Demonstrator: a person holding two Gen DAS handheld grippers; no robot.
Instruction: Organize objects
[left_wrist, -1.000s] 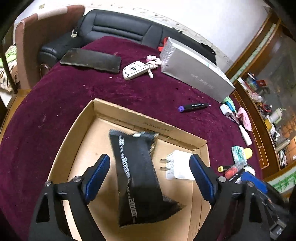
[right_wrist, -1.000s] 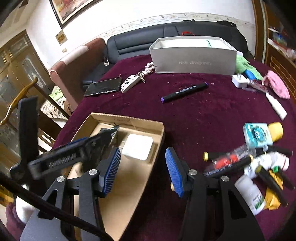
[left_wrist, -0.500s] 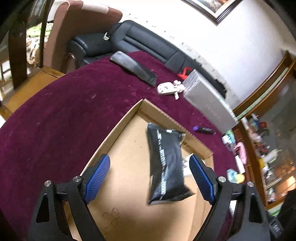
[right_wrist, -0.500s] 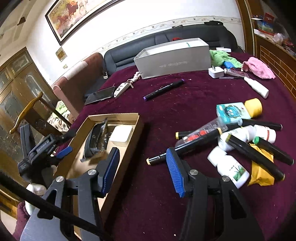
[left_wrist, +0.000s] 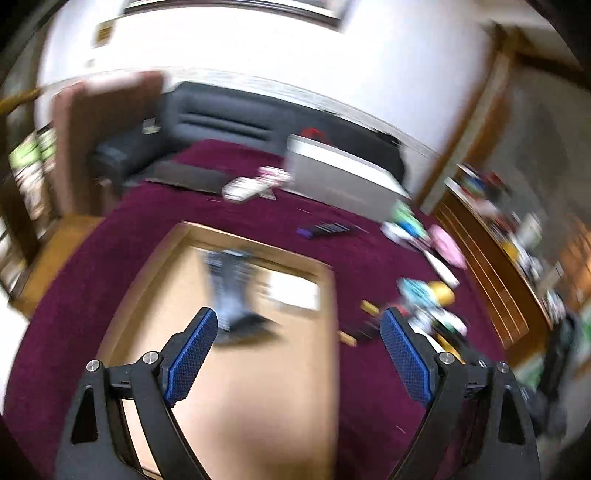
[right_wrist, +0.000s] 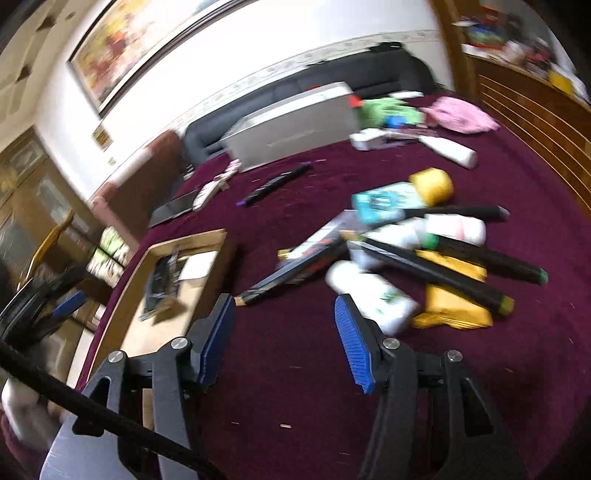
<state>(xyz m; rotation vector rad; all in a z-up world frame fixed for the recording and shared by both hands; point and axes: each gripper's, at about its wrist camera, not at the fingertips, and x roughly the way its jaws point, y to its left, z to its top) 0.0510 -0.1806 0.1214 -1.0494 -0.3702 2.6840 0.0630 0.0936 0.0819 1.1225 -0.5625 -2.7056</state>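
Observation:
A shallow cardboard box (left_wrist: 258, 387) lies on the maroon table and holds a black pouch (left_wrist: 231, 291) and a white charger (left_wrist: 293, 291). My left gripper (left_wrist: 295, 354) is open and empty above the box's near half; this view is motion-blurred. In the right wrist view the box (right_wrist: 201, 284) sits at the left with the pouch (right_wrist: 160, 284) in it. My right gripper (right_wrist: 284, 341) is open and empty, above bare cloth just short of a pile of black markers (right_wrist: 424, 266), white bottles (right_wrist: 369, 291) and a yellow packet (right_wrist: 454, 306).
A grey long box (right_wrist: 291, 127), a purple-capped marker (right_wrist: 275, 182), a key fob (right_wrist: 207, 192) and a dark phone (right_wrist: 173, 208) lie farther back. A pink cloth (right_wrist: 458, 114) lies at the far right. A black sofa (left_wrist: 221, 122) and a chair (left_wrist: 96, 136) stand beyond the table.
Both grippers have swung to the right. The left gripper has pulled back from the pouch, which stays in the box. The right gripper has moved from the box toward the pile.

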